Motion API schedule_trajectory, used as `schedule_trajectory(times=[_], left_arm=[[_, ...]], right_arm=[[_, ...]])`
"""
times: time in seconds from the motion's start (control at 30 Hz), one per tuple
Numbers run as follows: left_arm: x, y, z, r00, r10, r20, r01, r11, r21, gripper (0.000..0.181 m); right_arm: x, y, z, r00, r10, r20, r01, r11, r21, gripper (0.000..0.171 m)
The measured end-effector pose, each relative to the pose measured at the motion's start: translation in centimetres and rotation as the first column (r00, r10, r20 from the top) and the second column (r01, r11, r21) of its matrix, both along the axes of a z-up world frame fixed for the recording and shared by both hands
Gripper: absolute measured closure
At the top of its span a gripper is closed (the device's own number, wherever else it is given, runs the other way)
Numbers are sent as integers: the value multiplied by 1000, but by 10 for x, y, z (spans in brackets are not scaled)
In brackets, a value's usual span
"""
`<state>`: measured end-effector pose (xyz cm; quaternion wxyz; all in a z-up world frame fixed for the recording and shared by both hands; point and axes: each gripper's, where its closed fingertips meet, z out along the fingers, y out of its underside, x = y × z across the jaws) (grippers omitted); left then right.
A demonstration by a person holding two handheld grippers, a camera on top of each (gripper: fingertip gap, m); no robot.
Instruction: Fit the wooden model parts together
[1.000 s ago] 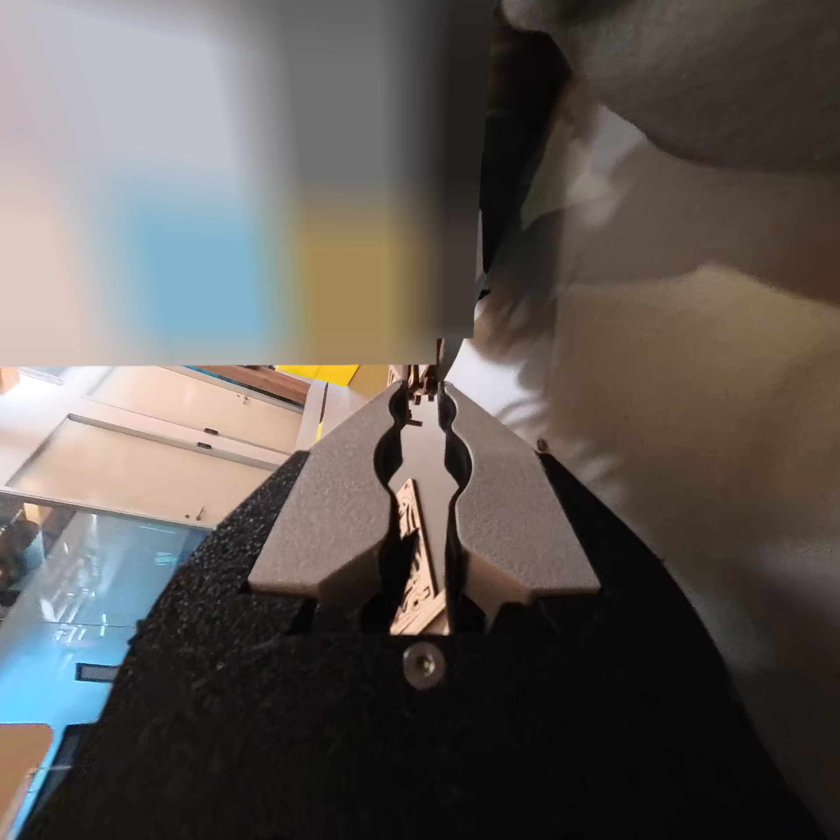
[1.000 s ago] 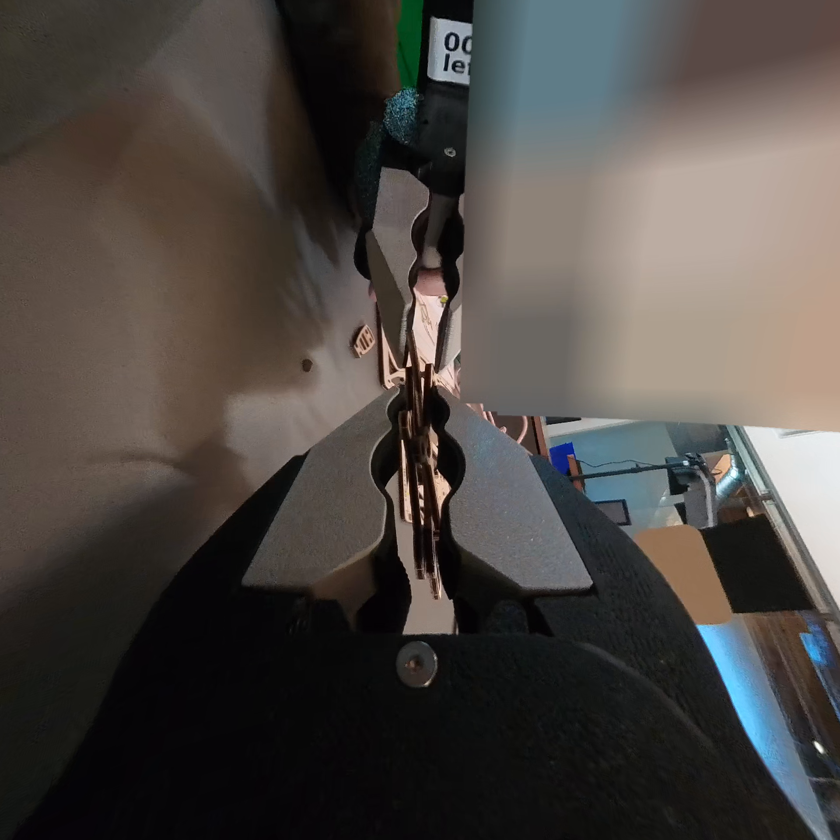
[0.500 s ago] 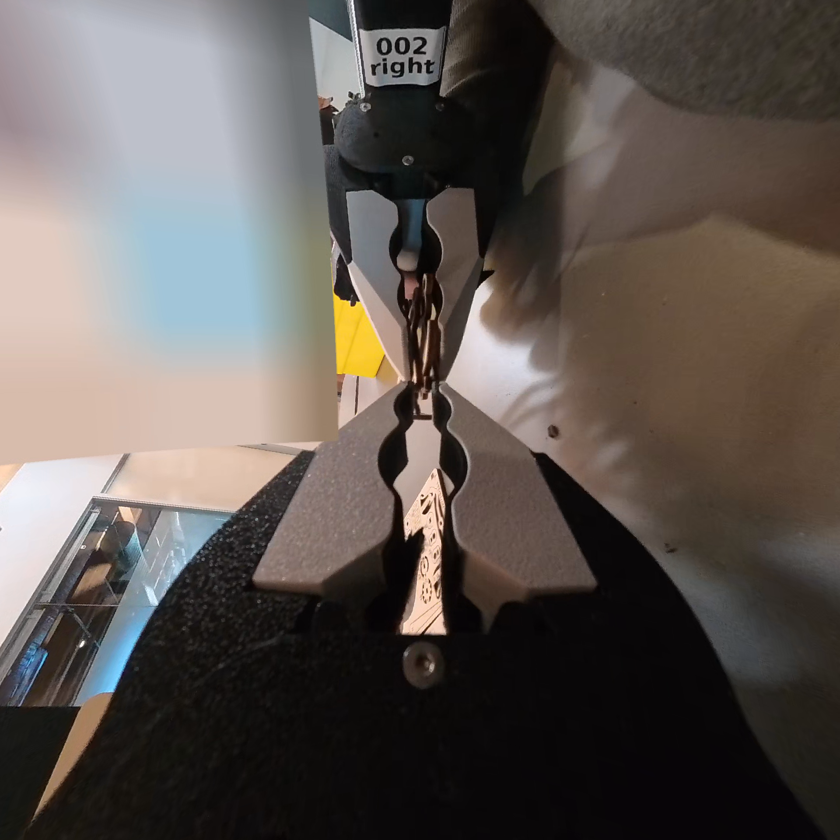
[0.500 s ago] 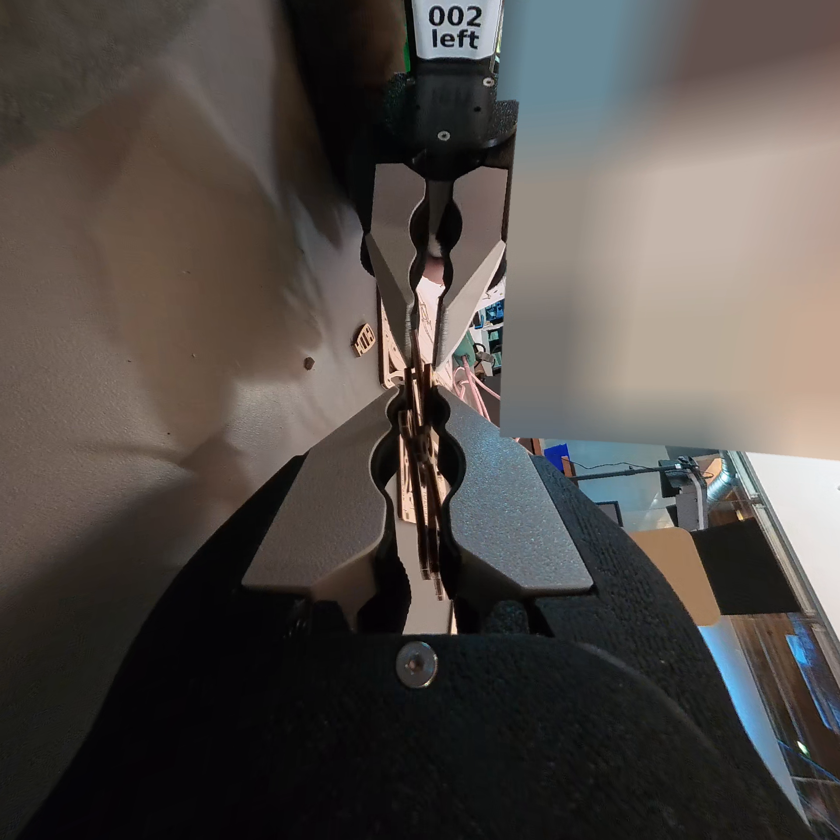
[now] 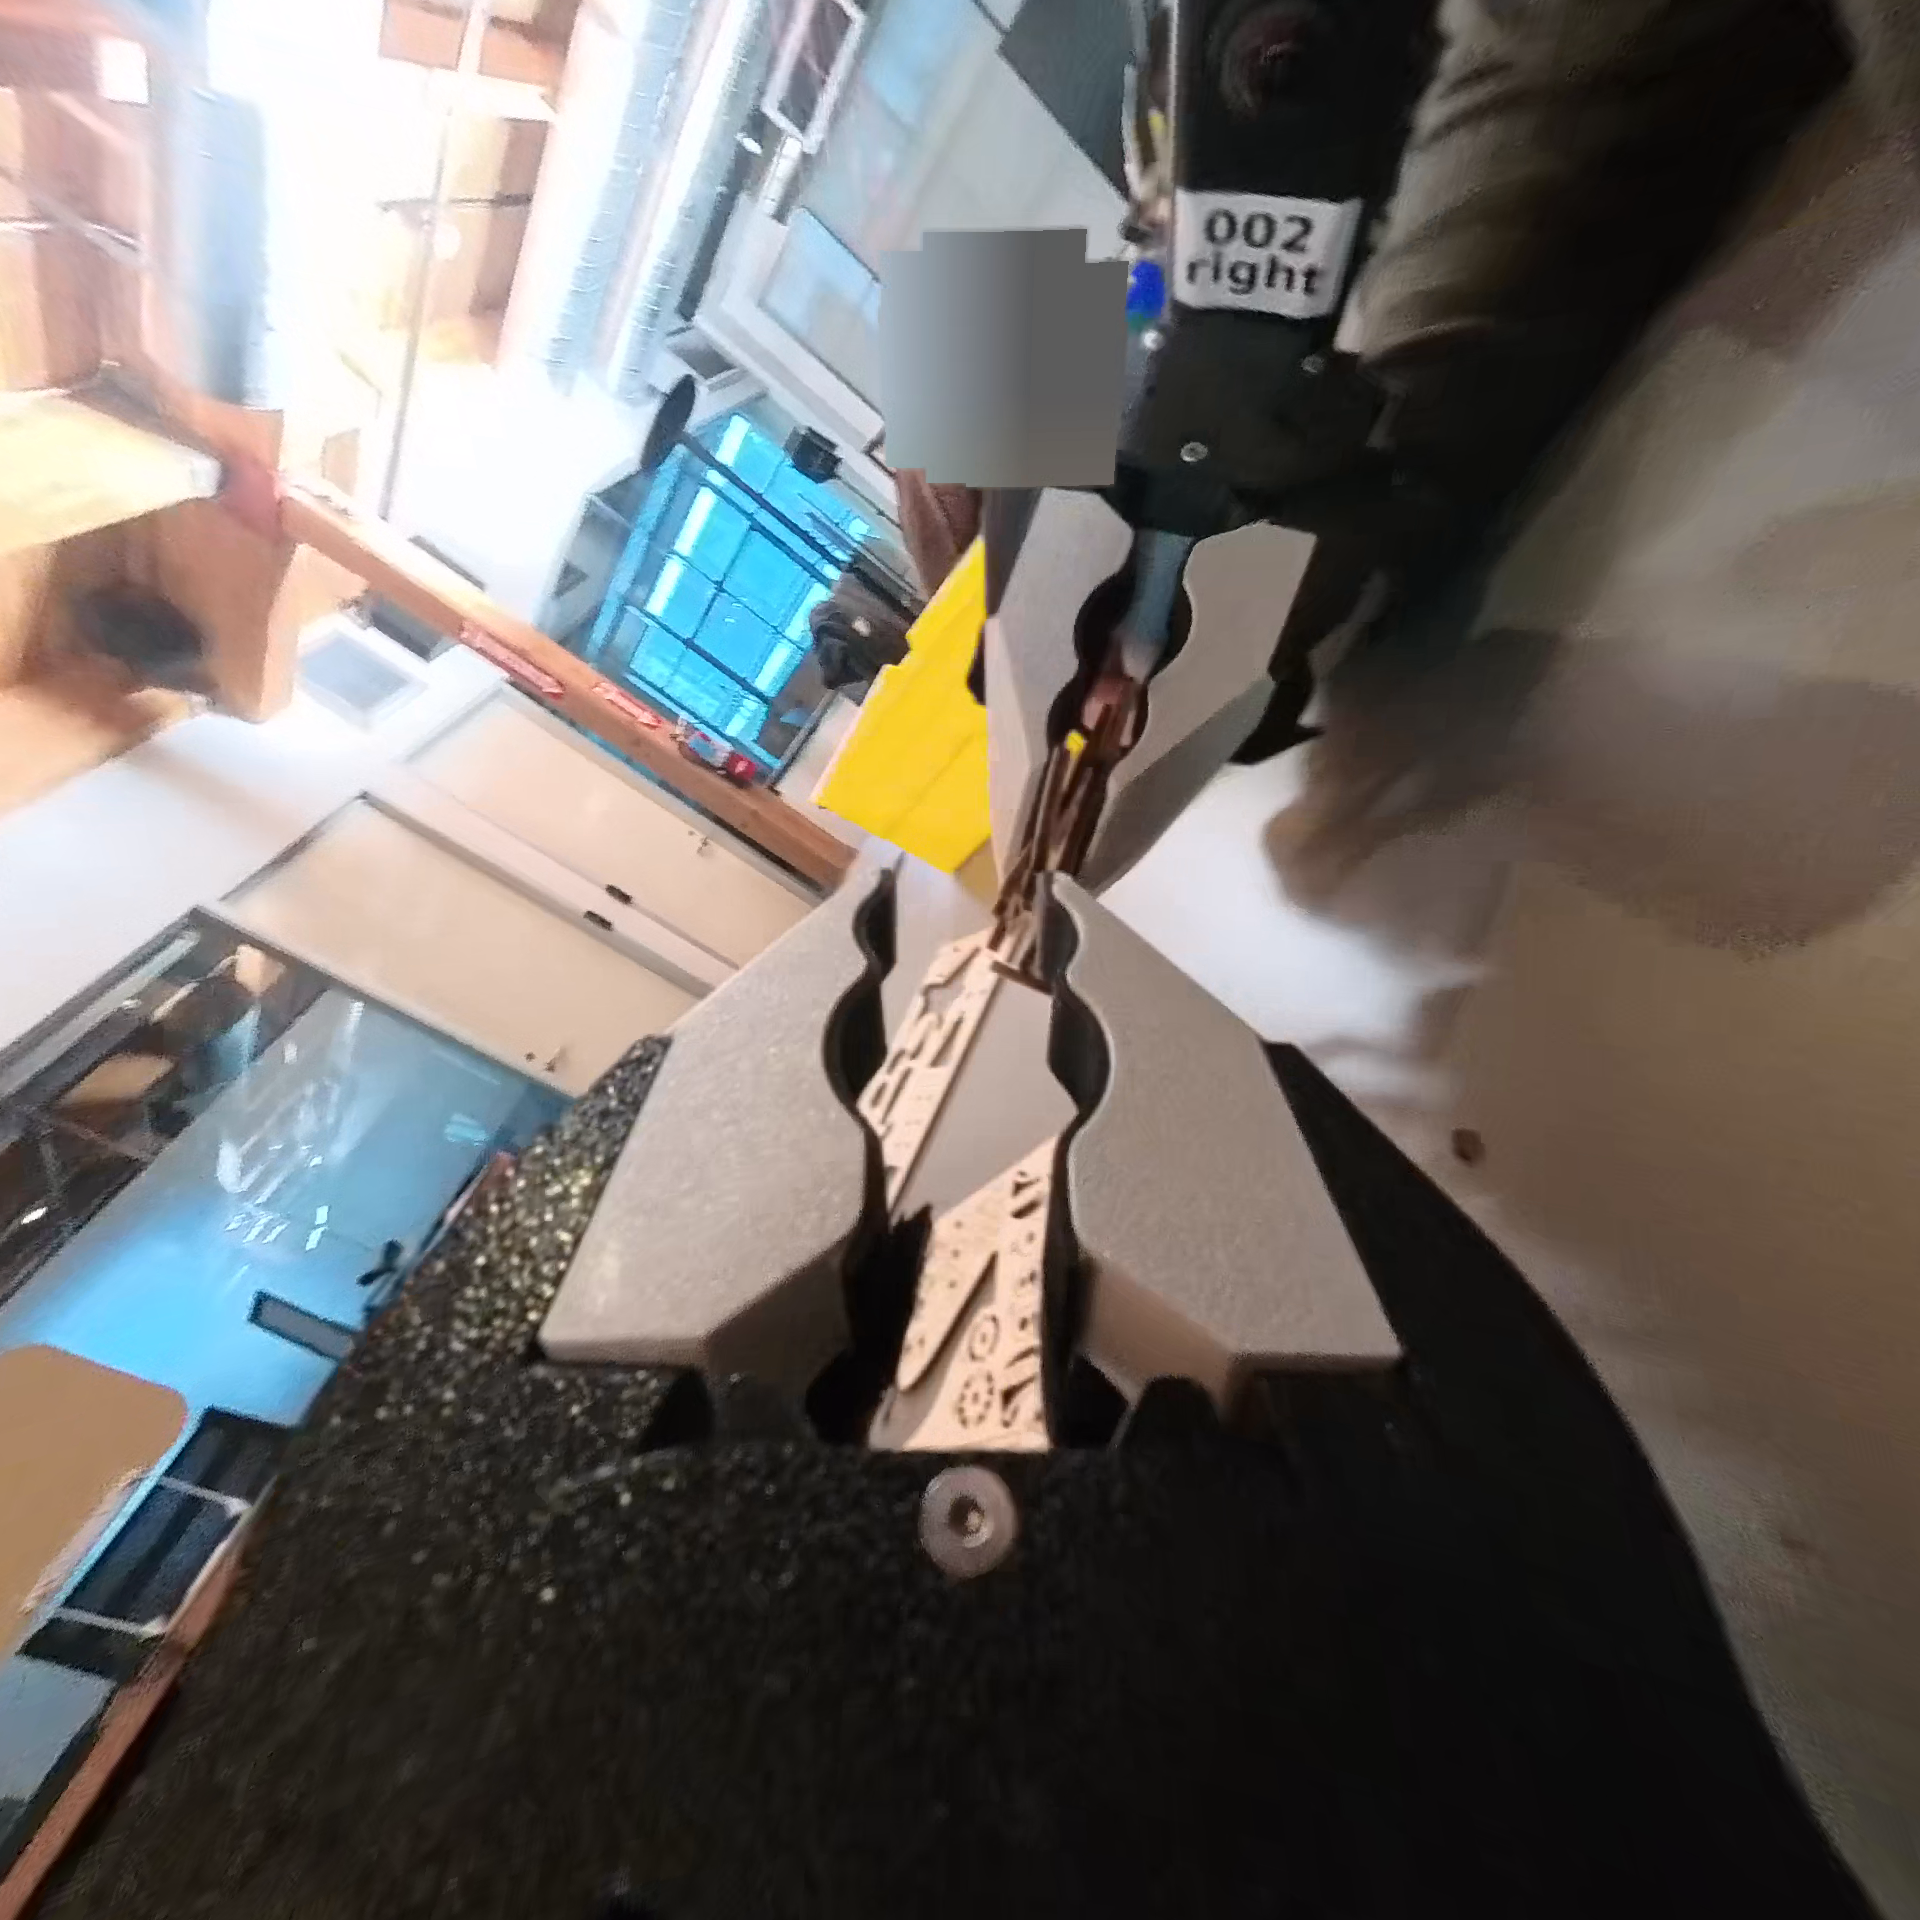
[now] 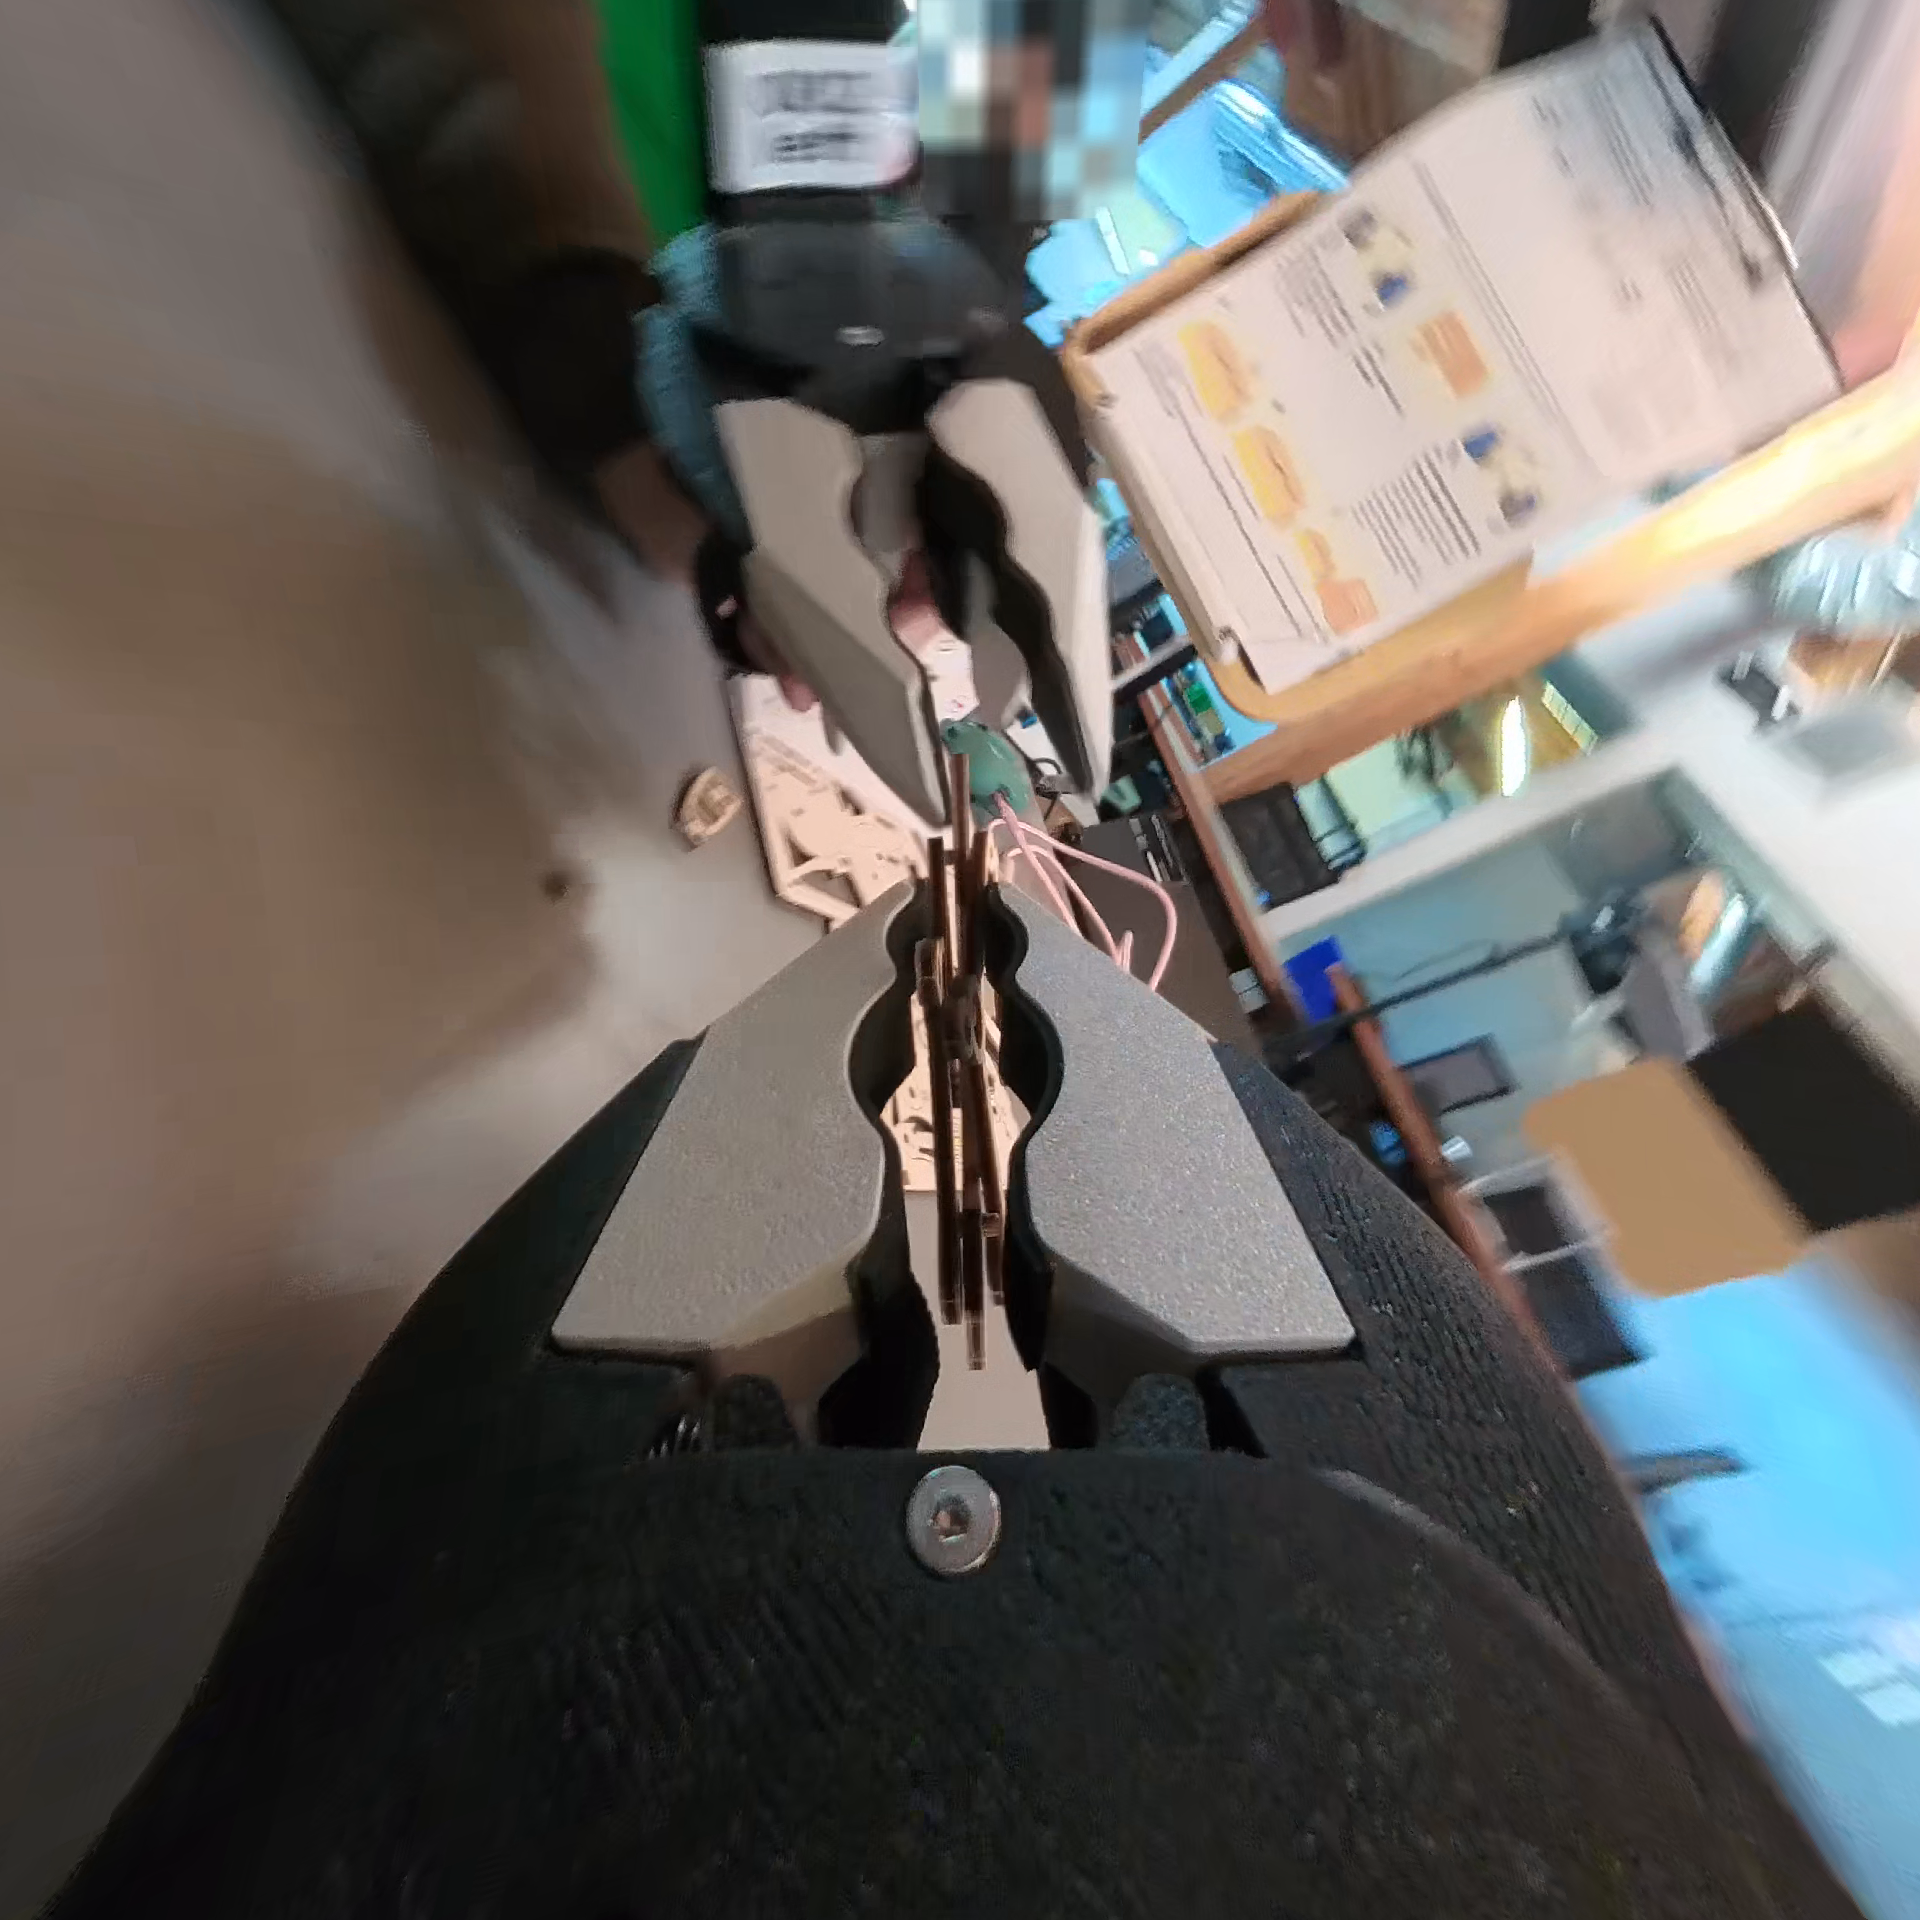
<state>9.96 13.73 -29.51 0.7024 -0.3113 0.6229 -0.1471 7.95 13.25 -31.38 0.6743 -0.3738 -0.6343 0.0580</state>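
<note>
- While the right gripper (image 6: 961, 914) is squeezing the stack of thin wooden model parts (image 6: 961, 1091), it should be holding them very steady, I think.
- The left gripper (image 5: 971, 914) is standing with its fingers spread apart and is holding nothing.
- Pushing slowly and straight is looking like the best way, because these thin parts could be bending or snapping.
- The stack is sitting on edge between the right gripper's fingers, and its far end is poking out past the tips.
- That far end is touching, or almost touching, one fingertip of the left gripper.
- A flat wooden sheet (image 5: 977, 1320) with cut-out shapes is lying on the pale table (image 5: 1714, 1143), under the left gripper.
</note>
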Motion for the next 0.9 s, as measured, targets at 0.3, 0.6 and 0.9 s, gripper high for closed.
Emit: schedule_trajectory(times=[0.3,0.6,0.9], left_arm=[[-23,-5,139,929,14,371,-6,1000,-23,141],[-74,-73,285,779,-26,626,91,993,-72,118],[-66,-104,273,897,-104,429,148,987,-69,139]], right_arm=[[16,16,117,963,-6,-270,-42,984,-172,163],[-16,-59,281,630,334,-701,-638,737,-222,164],[-41,-117,275,558,641,-527,-799,586,-134,165]])
